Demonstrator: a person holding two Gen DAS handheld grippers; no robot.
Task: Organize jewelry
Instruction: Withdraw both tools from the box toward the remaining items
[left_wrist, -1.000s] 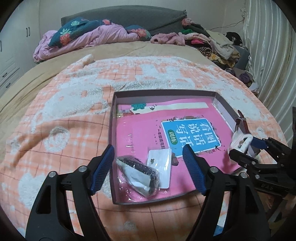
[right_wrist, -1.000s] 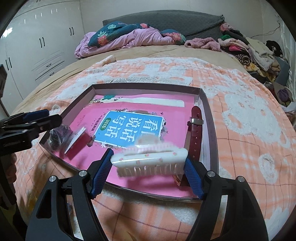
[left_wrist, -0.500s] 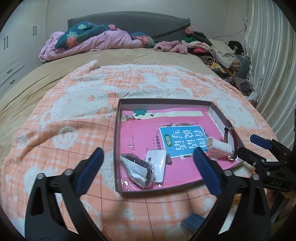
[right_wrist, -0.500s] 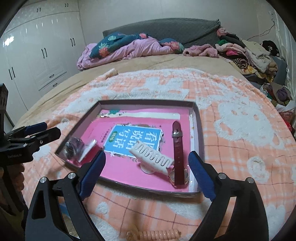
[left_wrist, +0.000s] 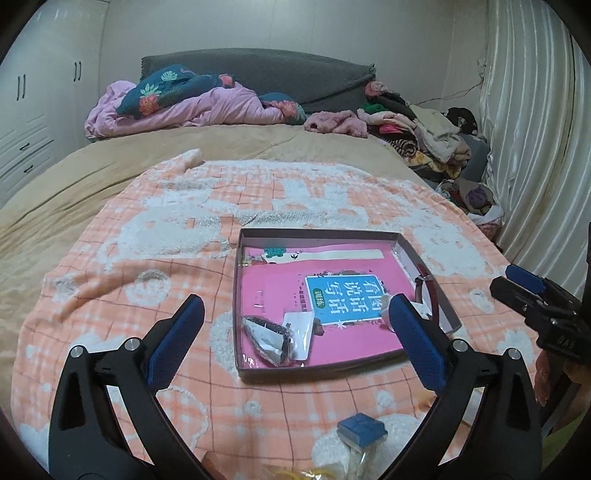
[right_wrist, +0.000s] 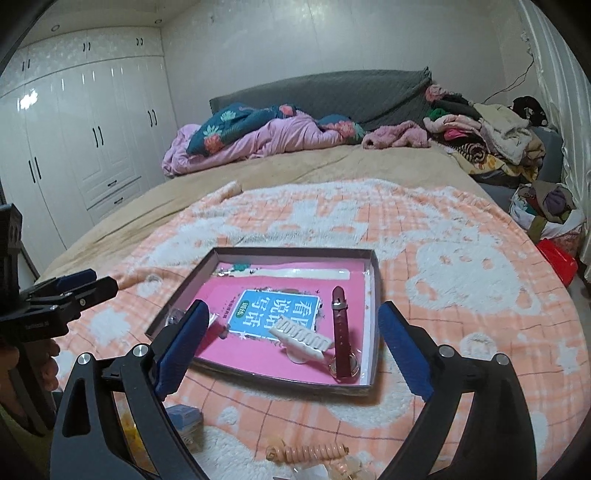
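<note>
The right gripper (right_wrist: 291, 347), like the left gripper (left_wrist: 295, 343), has just been opening and hangs wide and empty; the white hair clip (right_wrist: 303, 338) lies in the tray (right_wrist: 373, 387); next should come the coil tie (right_wrist: 308, 451), approached low

Shallow dark-rimmed cardboard tray (right_wrist: 373, 314) on orange-and-white plush blanket (right_wrist: 461, 266) held a pink booklet (right_wrist: 275, 317), white toothed hair clip (right_wrist: 303, 338) and burgundy leather-strapped watch (right_wrist: 341, 332); right gripper (right_wrist: 291, 338) stood wide, empty.
</note>
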